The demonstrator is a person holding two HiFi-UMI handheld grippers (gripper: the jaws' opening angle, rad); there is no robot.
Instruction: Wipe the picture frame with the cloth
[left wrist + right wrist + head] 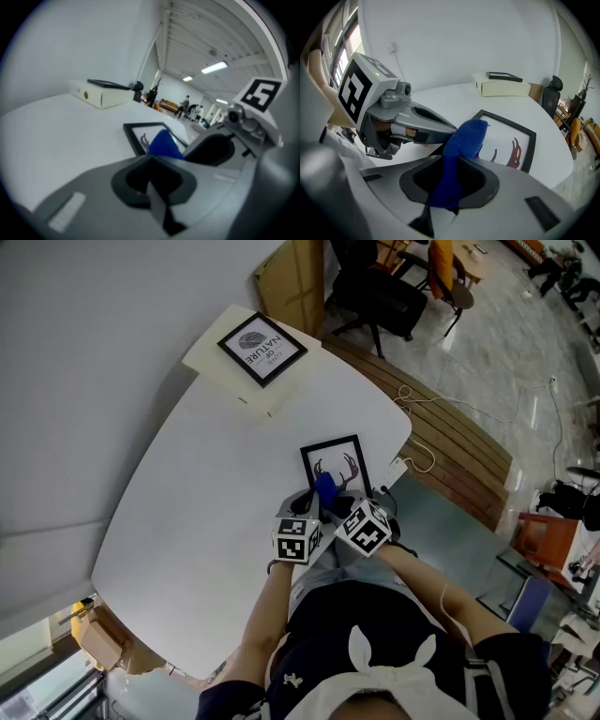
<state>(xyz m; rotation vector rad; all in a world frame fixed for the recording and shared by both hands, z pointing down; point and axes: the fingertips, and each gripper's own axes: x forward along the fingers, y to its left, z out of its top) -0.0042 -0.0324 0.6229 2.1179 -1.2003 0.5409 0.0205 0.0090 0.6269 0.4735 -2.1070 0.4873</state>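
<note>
Near edge of white table (187,521), head view: left gripper (307,514) and right gripper (345,510) meet at the flat black-framed antler picture (337,460). Left gripper view: jaws together, empty. Right gripper view: jaws clamp fuzzy blue cloth (465,136), its tip over the frame's corner.

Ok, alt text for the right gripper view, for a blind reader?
The right hand-held gripper is shut on a blue cloth that rises in front of a black picture frame on the white table. The left hand-held gripper is close at its left; another frame tops a box beyond.
</note>
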